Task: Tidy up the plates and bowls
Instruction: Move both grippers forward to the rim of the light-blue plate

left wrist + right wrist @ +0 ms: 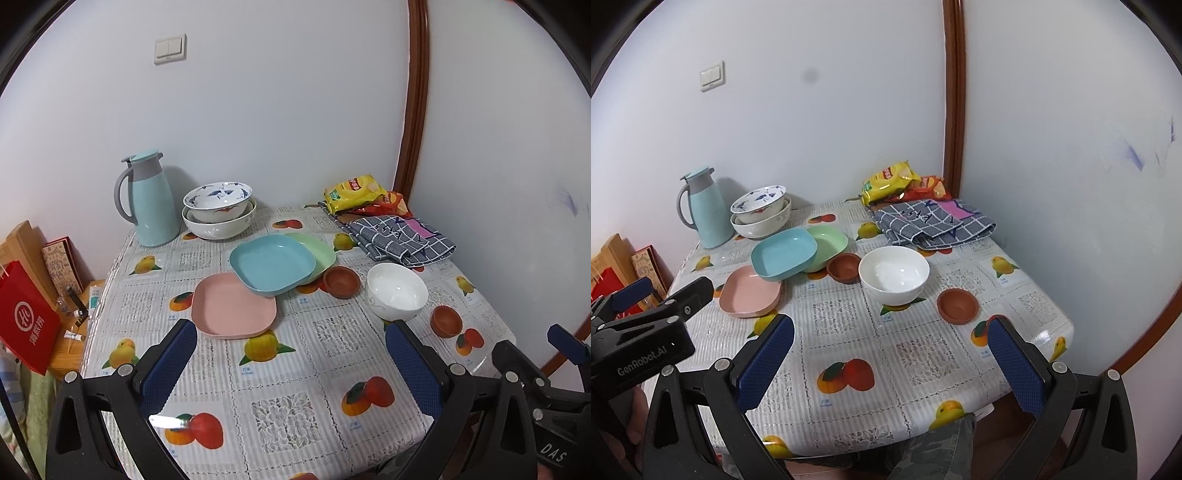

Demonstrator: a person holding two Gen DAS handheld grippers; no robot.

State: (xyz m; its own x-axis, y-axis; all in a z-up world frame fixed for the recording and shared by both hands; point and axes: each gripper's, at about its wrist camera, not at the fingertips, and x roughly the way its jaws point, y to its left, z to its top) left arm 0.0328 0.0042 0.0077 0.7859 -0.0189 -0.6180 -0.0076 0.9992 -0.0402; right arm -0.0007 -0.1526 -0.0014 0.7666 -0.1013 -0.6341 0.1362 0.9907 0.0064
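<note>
- I see three square plates overlapping mid-tabletop: the blue plate lies on top, its near edge resting over the pink plate and its far side covering part of the green plate.
- Just right of the green plate sits a small brown clay bowl, and next to that, a white bowl stands upright.
- A second brown clay bowl sits apart, near the tabletop's right edge, closer to me than the white bowl.
- At the back left, a blue-patterned bowl is nested inside a larger white bowl, beside a pale blue thermos jug.
- At the back right I make out a yellow snack bag partly on a red one, with a folded grey checked cloth in front of them.
- The tabletop wears a fruit-print cover.
- My left hand-held gripper hovers over the near edge, fingers spread wide and holding nothing.
- My right hand-held gripper is likewise spread wide and unladen, aimed toward the white bowl and the nearer clay bowl.
- Left of the tabletop, a red paper bag leans by a low wooden surface.
</note>
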